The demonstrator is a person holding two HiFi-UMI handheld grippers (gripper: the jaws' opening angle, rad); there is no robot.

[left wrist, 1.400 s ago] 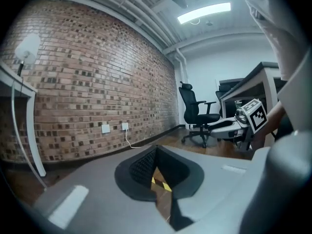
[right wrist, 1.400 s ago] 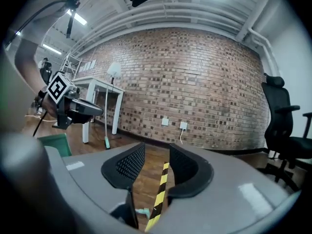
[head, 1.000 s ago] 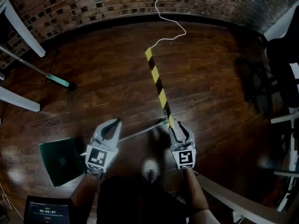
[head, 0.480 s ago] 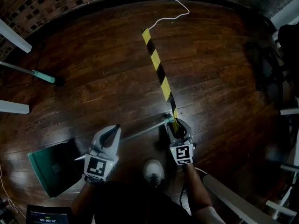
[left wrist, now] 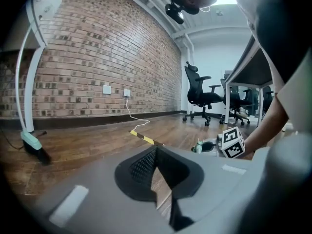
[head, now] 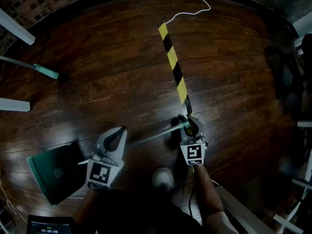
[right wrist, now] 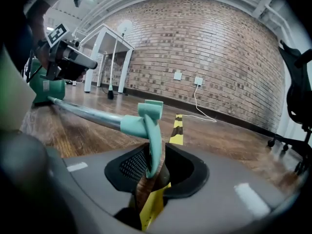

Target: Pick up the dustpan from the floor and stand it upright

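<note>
The dustpan lies on the wooden floor, its dark green pan at the lower left. Its metal handle runs right to a teal end grip. My right gripper is at that end. In the right gripper view the teal hanging loop stands between the jaws, which have just been closing and now press on it. My left gripper hovers beside the handle's middle, shut, with nothing between its jaws. The pan shows far left in the right gripper view.
Yellow-and-black tape runs along the floor ahead of the right gripper, and a white cable lies beyond it. A teal-headed broom and white table legs stand at the left. A shoe is between the grippers. Office chairs stand at the right.
Both grippers have sunk toward the floor. The right gripper's jaws have drawn in round the teal handle end. The pan now shows fuller at the lower left.
</note>
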